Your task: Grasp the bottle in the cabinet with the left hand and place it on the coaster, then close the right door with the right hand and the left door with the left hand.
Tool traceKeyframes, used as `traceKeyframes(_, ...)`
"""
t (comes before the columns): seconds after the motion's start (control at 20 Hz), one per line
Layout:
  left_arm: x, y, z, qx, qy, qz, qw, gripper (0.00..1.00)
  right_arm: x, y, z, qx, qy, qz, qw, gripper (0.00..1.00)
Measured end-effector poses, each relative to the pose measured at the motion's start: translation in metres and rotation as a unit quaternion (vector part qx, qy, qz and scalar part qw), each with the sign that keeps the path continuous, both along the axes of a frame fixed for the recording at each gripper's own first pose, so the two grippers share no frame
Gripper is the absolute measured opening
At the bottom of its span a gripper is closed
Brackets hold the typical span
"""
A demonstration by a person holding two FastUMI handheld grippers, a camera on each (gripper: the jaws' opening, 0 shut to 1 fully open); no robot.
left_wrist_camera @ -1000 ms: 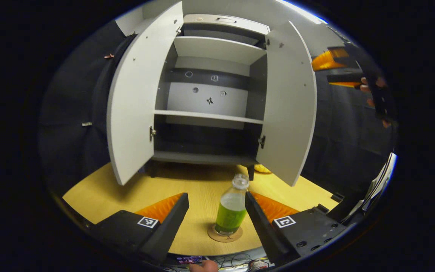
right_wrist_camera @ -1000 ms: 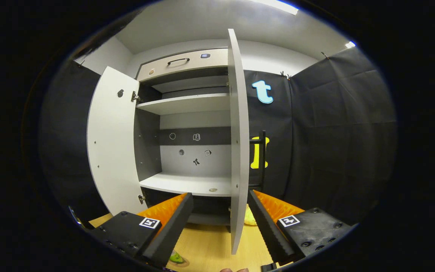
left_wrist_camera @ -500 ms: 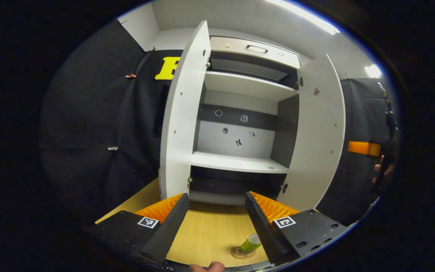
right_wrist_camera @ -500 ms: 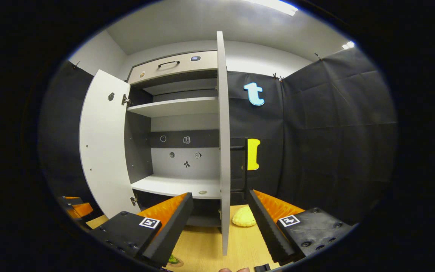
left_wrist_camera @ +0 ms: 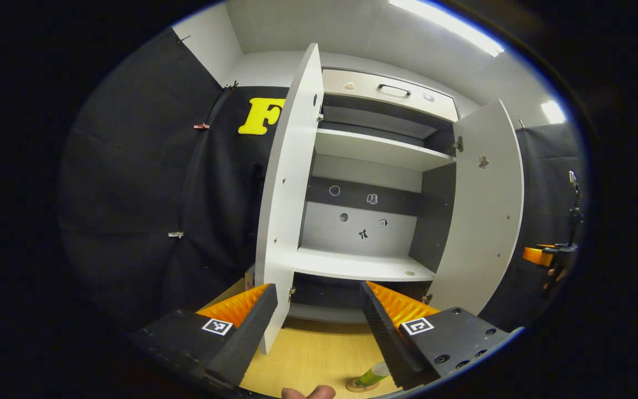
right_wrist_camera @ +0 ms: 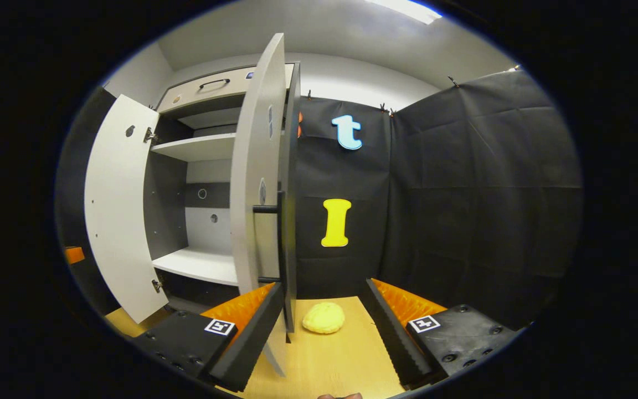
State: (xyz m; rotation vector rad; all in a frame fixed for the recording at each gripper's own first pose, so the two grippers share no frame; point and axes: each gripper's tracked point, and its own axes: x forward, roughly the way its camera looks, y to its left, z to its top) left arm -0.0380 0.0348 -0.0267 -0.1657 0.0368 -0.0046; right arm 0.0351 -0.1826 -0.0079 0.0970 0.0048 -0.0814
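Right gripper view puts the right gripper [right_wrist_camera: 323, 332] low over the wooden tabletop [right_wrist_camera: 346, 360], fingers spread wide with nothing between them, and the right door [right_wrist_camera: 258, 188] standing just off its left finger. The door is swung far out, its black bar handle [right_wrist_camera: 280, 244] facing this side, so the gripper sits on the door's outer face, which looks like the spot for pushing it shut. A yellow lump [right_wrist_camera: 324, 318], too blurred to name, lies on the table between the fingers, farther off.

Over in the left gripper view, the left gripper [left_wrist_camera: 319, 327] is also open and empty, pointed into the cabinet [left_wrist_camera: 363, 221], whose shelves are bare. The bottle [left_wrist_camera: 373, 374] of green liquid stands on its round coaster [left_wrist_camera: 359, 385] at the bottom edge, just beside the right-hand finger, so the placing step reads as done. The left door [left_wrist_camera: 288, 188] hangs open near the left-hand finger, waiting its turn. Both doors are yet to be closed.
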Motion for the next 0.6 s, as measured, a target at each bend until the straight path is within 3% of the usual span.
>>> traceKeyframes(0.25, 0.008, -0.003, 0.003, 0.006, 0.001, -0.004, 1.000, 0.95, 0.035, -0.006, 0.005, -0.017, -0.004, 0.000, 1.000, 0.98)
traceKeyframes(0.45, 0.008, 0.003, -0.006, 0.009, 0.010, 0.001, 1.000, 0.95, 0.040, 0.006, 0.000, -0.021, 0.004, 0.013, 1.000, 0.95)
traceKeyframes(0.6, 0.004, 0.006, -0.009, 0.009, 0.012, 0.003, 1.000, 0.95, 0.039, 0.012, -0.002, 0.008, 0.011, 0.020, 1.000, 0.95)
